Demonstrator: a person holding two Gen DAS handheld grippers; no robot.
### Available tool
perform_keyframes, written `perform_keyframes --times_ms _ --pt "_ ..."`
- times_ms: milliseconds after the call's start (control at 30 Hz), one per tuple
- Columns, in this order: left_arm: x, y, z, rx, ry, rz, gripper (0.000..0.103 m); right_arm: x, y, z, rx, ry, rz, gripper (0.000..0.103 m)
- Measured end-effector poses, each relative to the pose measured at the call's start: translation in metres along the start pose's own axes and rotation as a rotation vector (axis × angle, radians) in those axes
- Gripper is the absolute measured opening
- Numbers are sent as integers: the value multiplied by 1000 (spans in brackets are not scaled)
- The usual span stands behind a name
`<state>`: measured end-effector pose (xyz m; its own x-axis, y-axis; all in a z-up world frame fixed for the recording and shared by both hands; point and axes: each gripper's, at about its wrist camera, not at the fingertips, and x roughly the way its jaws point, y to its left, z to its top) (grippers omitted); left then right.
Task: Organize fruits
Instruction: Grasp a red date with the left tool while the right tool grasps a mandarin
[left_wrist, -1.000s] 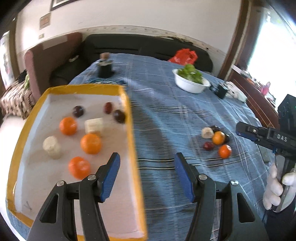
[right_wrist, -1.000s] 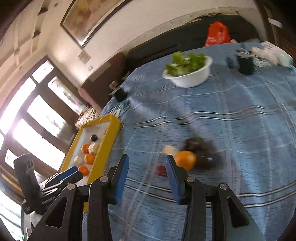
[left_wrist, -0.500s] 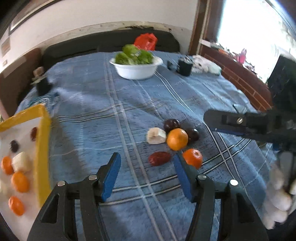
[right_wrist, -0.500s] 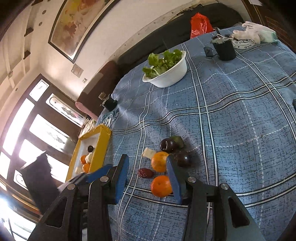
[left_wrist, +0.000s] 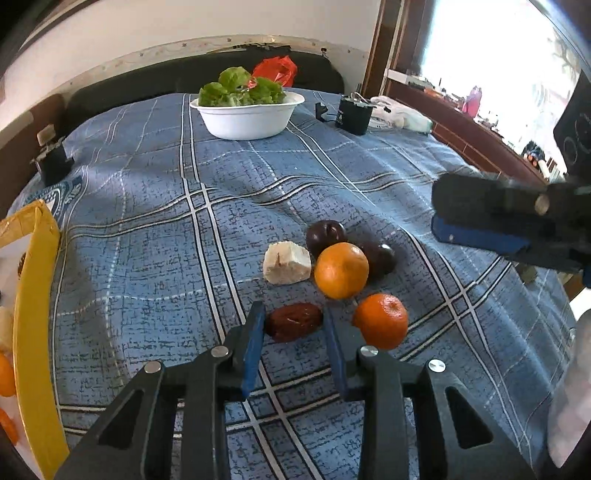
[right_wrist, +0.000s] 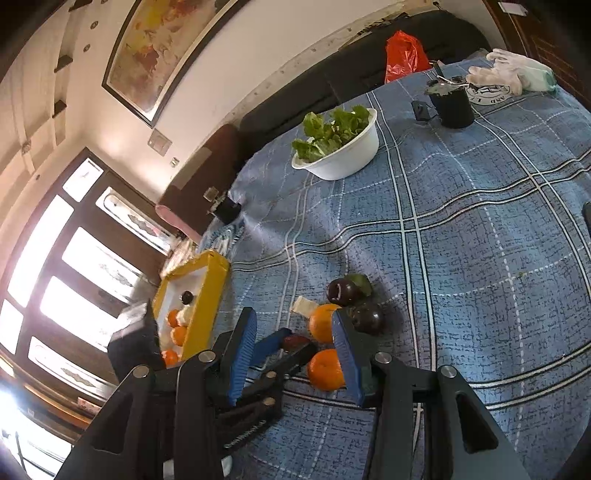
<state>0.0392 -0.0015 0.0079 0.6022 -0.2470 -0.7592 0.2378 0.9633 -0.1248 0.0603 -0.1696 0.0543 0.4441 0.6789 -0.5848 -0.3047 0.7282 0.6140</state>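
A small pile of fruit lies on the blue checked tablecloth (left_wrist: 147, 221): a red date (left_wrist: 293, 322), two oranges (left_wrist: 341, 270) (left_wrist: 382, 320), two dark plums (left_wrist: 326, 235), and a white chunk (left_wrist: 287, 263). My left gripper (left_wrist: 293, 325) is open with its fingertips on either side of the date, which also shows in the right wrist view (right_wrist: 295, 341). My right gripper (right_wrist: 293, 332) is open and empty, above the near orange (right_wrist: 325, 369). The yellow-rimmed tray (left_wrist: 35, 295) at the left holds several fruits.
A white bowl of lettuce (left_wrist: 245, 114) stands at the back of the table. A black cup (left_wrist: 354, 116) and white gloves (right_wrist: 506, 72) lie at the back right. A small black object (left_wrist: 53, 162) sits at the back left.
My left gripper has swung from over the tray to the fruit pile and now brackets the date. My right gripper has come closer above the pile.
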Motion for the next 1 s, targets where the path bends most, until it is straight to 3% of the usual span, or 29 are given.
perform_keyframes --times_ms 133,333,400,633,733,1000 --pt "-10 15 -1 -67 -48 4 30 11 5 -3 -44 34 -77 49" --pt "-21 30 2 -111 -121 99 30 29 24 -17 -164 96 -172 52" --pt "-23 34 3 -120 -128 117 30 36 28 -22 -209 111 -240 53" --pt "-22 39 3 -137 -120 136 30 53 30 -31 -275 166 -302 53" --pt "-25 37 1 -129 -126 148 30 56 31 -34 -303 161 -341 39" --pt "-31 32 2 -109 -165 162 30 37 37 -26 -277 60 -244 38"
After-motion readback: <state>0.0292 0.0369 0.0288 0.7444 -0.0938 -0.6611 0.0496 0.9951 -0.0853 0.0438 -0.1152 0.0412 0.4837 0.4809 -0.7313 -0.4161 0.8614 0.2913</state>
